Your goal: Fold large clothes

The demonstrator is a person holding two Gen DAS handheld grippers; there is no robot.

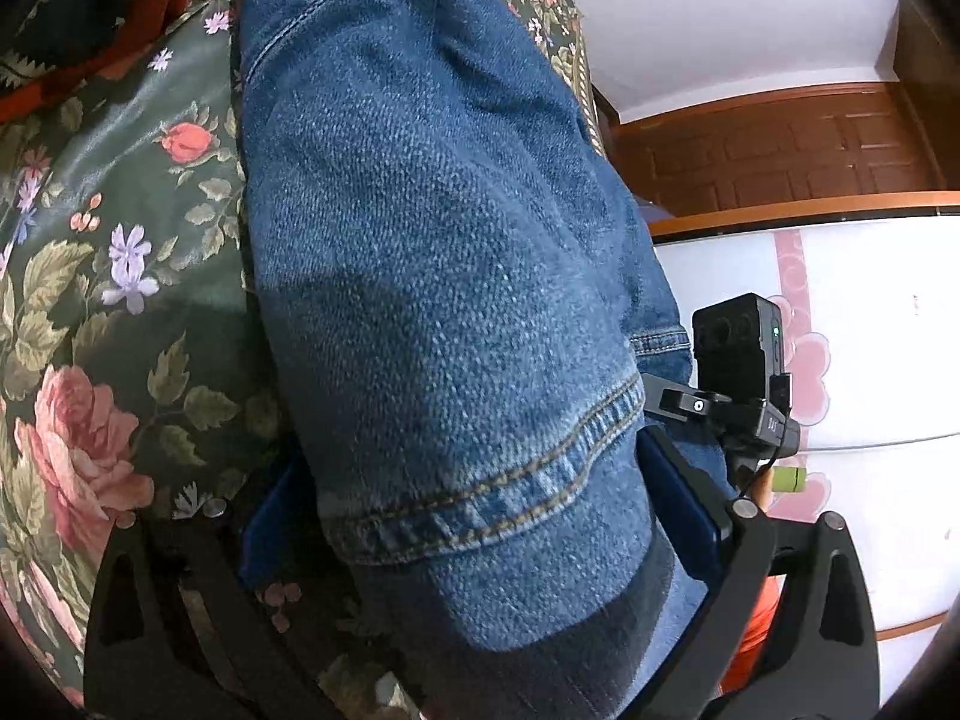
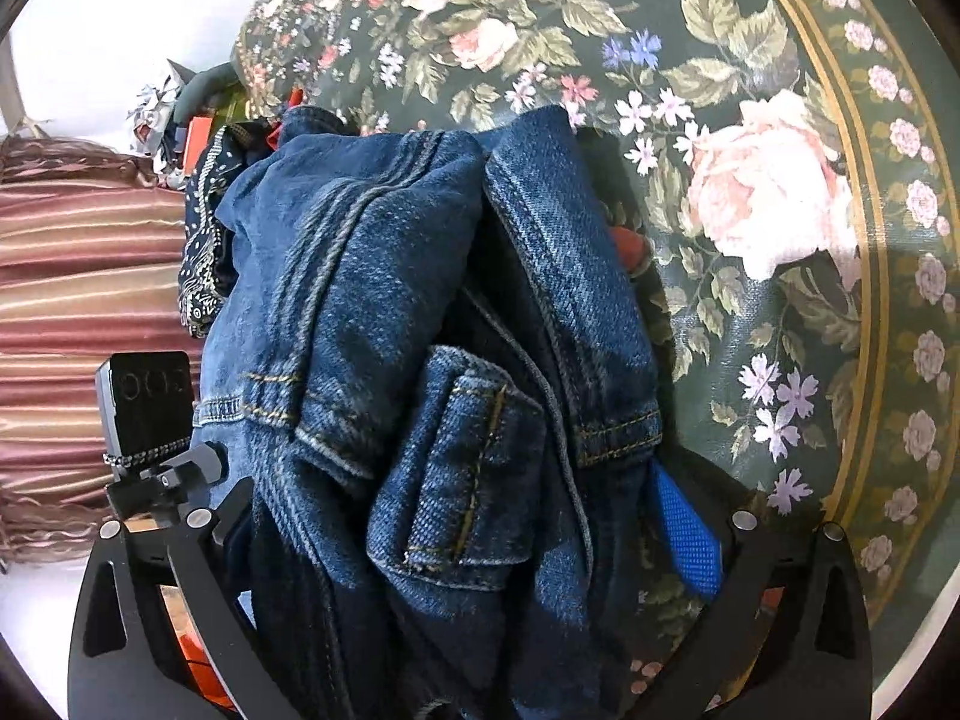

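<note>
Gripping a folded bundle of blue denim jeans [image 1: 432,276] between blue-padded fingers [image 1: 678,510], left gripper [image 1: 480,516] closed on the cloth, a stitched hem band lying straight across the gap between the jaws. Running forward and up from those jaws, the denim lies over a dark green floral tablecloth [image 1: 120,228], which spreads out to the left of the jaws. Beyond the right-hand jaw, a black camera block [image 1: 741,348] of the other gripper, with a white and pink cabinet front [image 1: 870,330] behind. Clamping the same jeans [image 2: 420,330] at a thicker, bunched part, right gripper [image 2: 474,534] holds seams and a hemmed flap piled up between its jaws, one blue pad [image 2: 684,534] showing bare on the right-hand side. Ahead of and to the right of these jaws, more rose-printed tablecloth [image 2: 780,210]; off to the left, a striped pink curtain [image 2: 78,300].
</note>
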